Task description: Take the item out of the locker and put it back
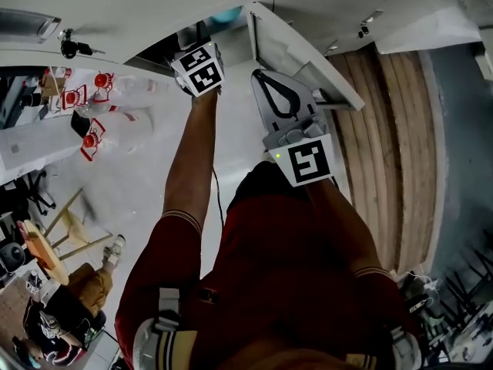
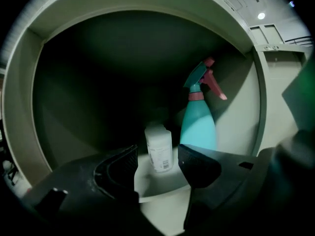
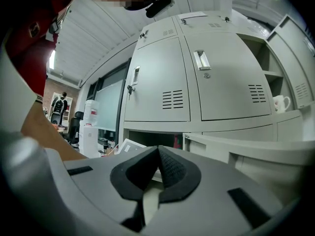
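Note:
Inside the dark locker (image 2: 123,58) a small white bottle (image 2: 159,149) stands on the shelf, with a teal spray bottle (image 2: 198,122) with a pink trigger just behind and to its right. My left gripper (image 2: 157,167) is at the locker's mouth, open, its jaws on either side of the white bottle without touching it. In the head view the left gripper (image 1: 199,69) reaches into the opening beside the open locker door (image 1: 304,52). My right gripper (image 3: 158,173) is shut and empty, held outside by the door (image 1: 286,118).
Closed grey locker doors (image 3: 197,82) fill the wall, with an open compartment holding a white mug (image 3: 280,102) at the right. A person sits at the lower left (image 1: 54,314). A table with red-capped bottles (image 1: 92,114) stands at the left.

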